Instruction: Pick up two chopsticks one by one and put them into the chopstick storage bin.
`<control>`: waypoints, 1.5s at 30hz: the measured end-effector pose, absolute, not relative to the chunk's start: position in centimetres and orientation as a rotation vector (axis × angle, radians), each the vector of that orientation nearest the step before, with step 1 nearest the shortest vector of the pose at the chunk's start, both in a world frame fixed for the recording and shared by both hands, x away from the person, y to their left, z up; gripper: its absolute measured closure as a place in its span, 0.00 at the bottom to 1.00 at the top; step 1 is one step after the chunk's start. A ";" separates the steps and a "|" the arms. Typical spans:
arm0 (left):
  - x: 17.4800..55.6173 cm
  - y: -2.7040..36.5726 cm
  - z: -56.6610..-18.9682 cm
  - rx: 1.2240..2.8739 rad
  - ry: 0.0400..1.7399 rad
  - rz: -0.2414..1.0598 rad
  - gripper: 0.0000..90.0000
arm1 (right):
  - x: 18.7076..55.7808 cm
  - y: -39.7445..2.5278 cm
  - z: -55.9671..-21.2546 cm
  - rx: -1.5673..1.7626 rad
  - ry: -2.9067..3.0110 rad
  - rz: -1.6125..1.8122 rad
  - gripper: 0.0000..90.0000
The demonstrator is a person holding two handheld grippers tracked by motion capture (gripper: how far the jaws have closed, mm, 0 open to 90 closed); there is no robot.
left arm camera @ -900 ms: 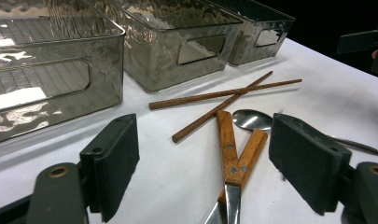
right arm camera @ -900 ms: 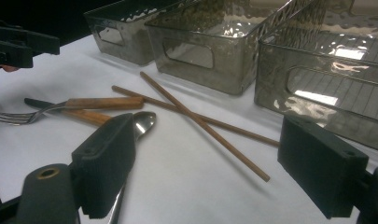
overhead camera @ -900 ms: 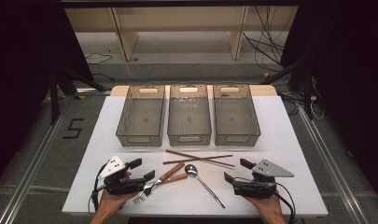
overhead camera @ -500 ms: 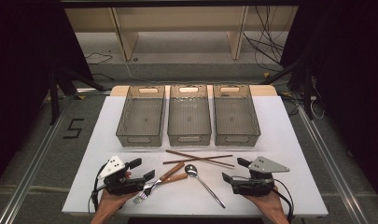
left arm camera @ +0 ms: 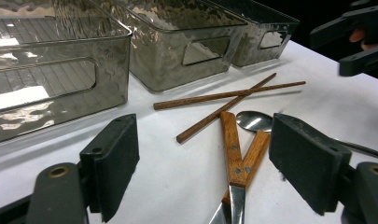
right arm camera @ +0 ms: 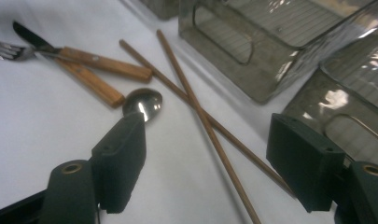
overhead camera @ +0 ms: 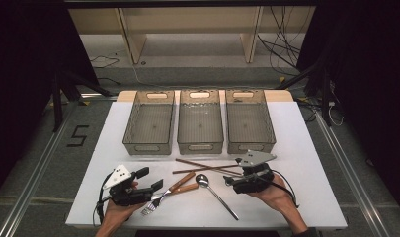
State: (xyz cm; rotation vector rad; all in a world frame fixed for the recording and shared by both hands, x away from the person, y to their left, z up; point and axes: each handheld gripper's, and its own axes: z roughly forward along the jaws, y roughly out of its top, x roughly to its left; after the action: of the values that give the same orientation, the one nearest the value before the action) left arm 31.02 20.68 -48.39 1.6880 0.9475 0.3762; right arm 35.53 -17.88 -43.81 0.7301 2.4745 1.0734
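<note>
Two wooden chopsticks lie crossed on the white table in front of three smoky plastic bins. A fork and a knife with wooden handles lie left of a metal spoon. My left gripper stands open beside the fork and knife; its own view has the handles between its jaws, with the left gripper empty. My right gripper is open just right of the spoon's bowl, by the chopsticks' right ends. In its view the right gripper frames the chopsticks and spoon bowl.
The left bin, middle bin and right bin stand in a row at the back, all with nothing in them. The table's front edge lies just below both hands. A dark floor with cables surrounds the table.
My right gripper has moved left and a little forward, closer to the chopsticks and spoon. The left gripper and the cutlery have stayed put.
</note>
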 end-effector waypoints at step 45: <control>31.1 20.8 -48.4 1.686 0.951 0.373 0.27 | 40.3 -13.5 -46.8 0.436 2.780 0.656 0.96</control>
State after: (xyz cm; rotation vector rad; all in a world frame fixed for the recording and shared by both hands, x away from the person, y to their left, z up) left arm 31.12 20.83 -48.43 1.6863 0.9513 0.3732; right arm 40.29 -13.51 -46.84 0.4360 2.7796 0.6558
